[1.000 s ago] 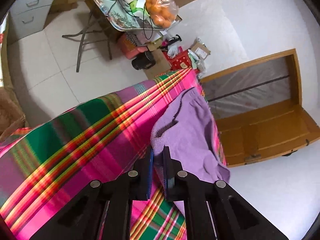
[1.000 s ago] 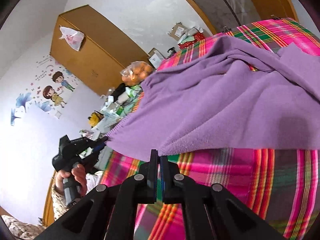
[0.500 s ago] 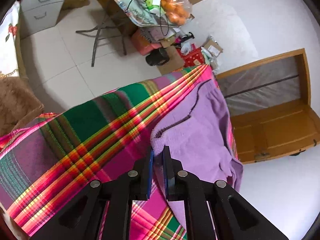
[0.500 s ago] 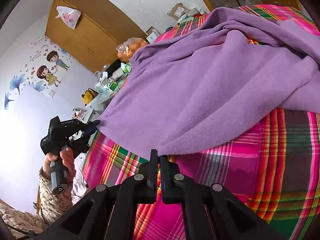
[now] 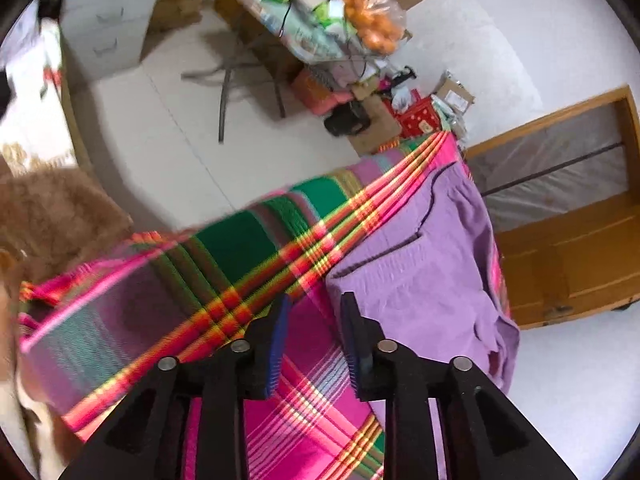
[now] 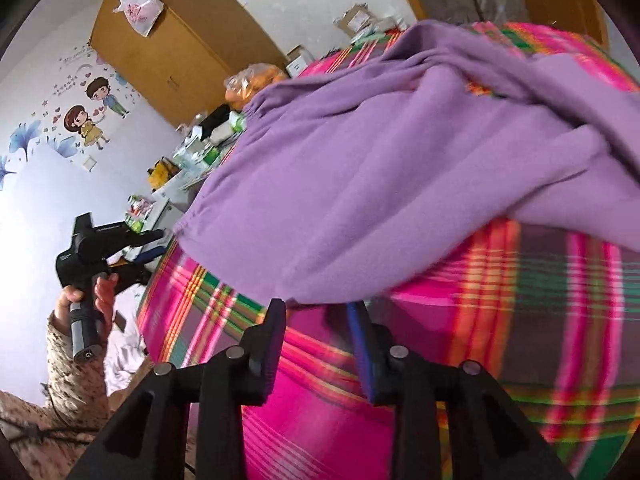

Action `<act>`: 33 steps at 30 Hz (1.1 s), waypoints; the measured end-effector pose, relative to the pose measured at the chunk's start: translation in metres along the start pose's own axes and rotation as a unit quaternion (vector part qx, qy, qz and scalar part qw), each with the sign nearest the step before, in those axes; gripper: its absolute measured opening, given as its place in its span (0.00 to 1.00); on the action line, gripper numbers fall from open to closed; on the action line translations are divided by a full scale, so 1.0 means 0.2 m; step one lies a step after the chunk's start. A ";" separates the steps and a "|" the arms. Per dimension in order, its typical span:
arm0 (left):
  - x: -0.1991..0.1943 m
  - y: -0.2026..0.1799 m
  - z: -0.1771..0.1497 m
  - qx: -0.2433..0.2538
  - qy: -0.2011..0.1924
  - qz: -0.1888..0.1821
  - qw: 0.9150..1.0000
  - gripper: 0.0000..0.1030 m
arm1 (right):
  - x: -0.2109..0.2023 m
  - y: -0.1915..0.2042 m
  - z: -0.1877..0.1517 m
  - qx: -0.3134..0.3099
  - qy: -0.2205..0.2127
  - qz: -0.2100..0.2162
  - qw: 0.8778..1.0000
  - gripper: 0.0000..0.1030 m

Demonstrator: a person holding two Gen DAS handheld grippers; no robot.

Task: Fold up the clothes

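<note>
The purple garment (image 6: 380,184) lies spread on the plaid cloth (image 5: 224,264) that covers the table, so it has a flat base for folding. The left claw (image 5: 314,332) is opening; nothing is between its jaws, and the garment's corner lies just to the right of its right finger. The right claw (image 6: 318,332) is also opening — the garment's near hem lies just ahead of its tips, not pinched. Both jaws stand apart, probably because the cloth is now laid down and needs no grip.
</note>
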State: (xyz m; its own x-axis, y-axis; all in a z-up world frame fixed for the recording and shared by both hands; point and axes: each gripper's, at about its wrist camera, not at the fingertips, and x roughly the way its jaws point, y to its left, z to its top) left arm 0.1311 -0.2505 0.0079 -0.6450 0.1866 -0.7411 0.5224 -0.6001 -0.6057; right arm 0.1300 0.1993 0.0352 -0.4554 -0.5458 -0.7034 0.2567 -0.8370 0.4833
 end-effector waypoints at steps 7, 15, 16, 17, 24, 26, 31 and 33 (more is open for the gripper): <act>-0.09 -0.32 -0.10 0.142 -0.057 0.003 0.988 0.36 | -0.29 -0.25 0.06 0.025 -0.082 -0.094 0.992 0.34; 0.16 -0.81 -0.39 0.313 0.039 -0.083 0.945 0.44 | -0.48 -0.51 0.14 0.037 -0.142 -0.238 0.960 0.36; 0.21 -0.86 -0.43 0.326 0.056 -0.087 0.940 0.44 | -0.49 -0.53 0.15 0.030 -0.144 -0.256 0.955 0.36; 0.25 -0.90 -0.47 0.340 0.074 -0.091 0.933 0.44 | -0.49 -0.54 0.16 0.025 -0.143 -0.270 0.952 0.36; 0.47 -1.20 -0.77 0.438 0.150 -0.122 0.878 0.45 | -0.44 -0.61 0.25 -0.014 -0.126 -0.309 0.942 0.36; 0.50 -1.25 -0.85 0.455 0.161 -0.117 0.868 0.45 | -0.40 -0.62 0.28 -0.022 -0.118 -0.305 0.945 0.36; 0.60 -1.33 -0.96 0.474 0.179 -0.095 0.857 0.45 | -0.32 -0.64 0.36 -0.040 -0.103 -0.282 0.953 0.36; 0.62 -1.37 -1.00 0.477 0.184 -0.101 0.853 0.45 | -0.29 -0.64 0.39 -0.046 -0.095 -0.270 0.957 0.36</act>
State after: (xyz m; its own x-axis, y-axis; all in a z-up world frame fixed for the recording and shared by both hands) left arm 0.0186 0.0924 0.0243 -0.3570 0.4867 -0.7972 -0.3841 -0.8545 -0.3497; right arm 0.0559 0.3402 0.0550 -0.6872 -0.0228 -0.7261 0.0107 -0.9997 0.0213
